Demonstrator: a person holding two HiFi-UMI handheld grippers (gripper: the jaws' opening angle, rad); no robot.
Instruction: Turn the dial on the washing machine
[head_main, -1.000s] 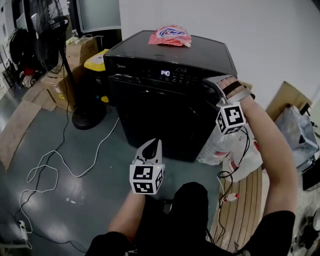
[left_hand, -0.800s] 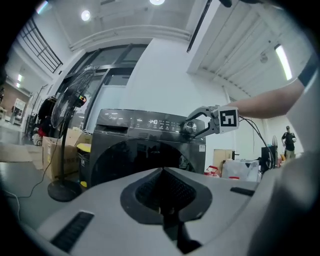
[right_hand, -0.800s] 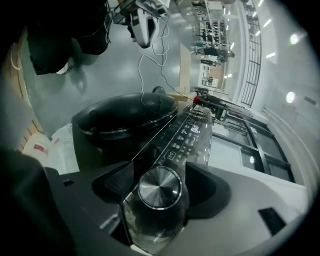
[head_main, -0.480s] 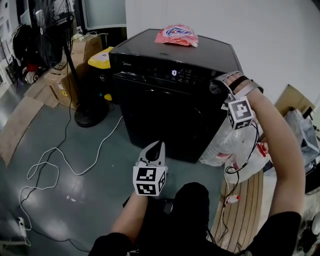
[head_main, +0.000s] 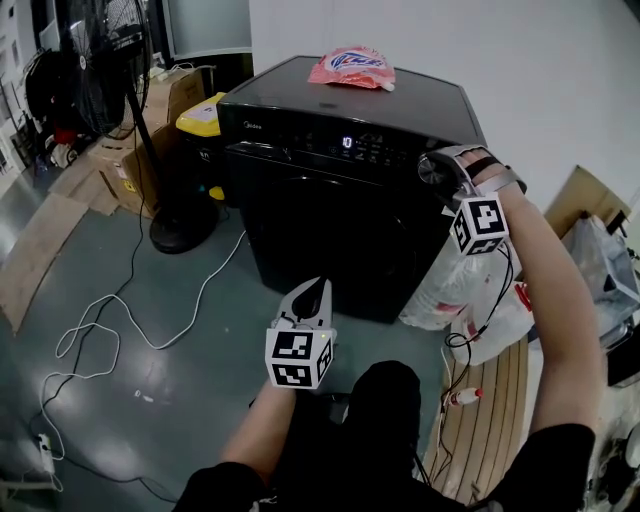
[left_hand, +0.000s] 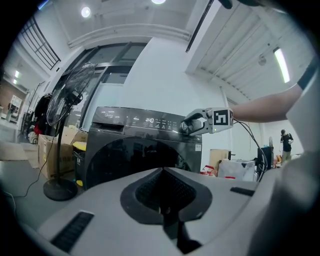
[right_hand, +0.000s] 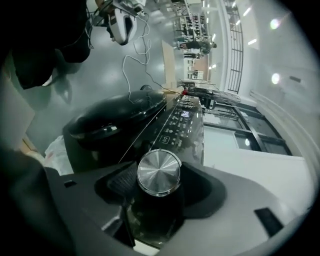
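Dial (right_hand: 159, 172) at washing machine's (head_main: 330, 240) three o'clock end, pinched by right hand-held gripper's (head_main: 440, 168) just-closed jaws: keep squeeze firm, roll wrist steadily.

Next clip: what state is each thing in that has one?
Washing machine: powered on, display lit.
Door: shut.
Dial: gripped between the right tongs' pads.
Right tongs: jaws have just been closing, now on the dial.
Left tongs: shut, empty, away from the machine.
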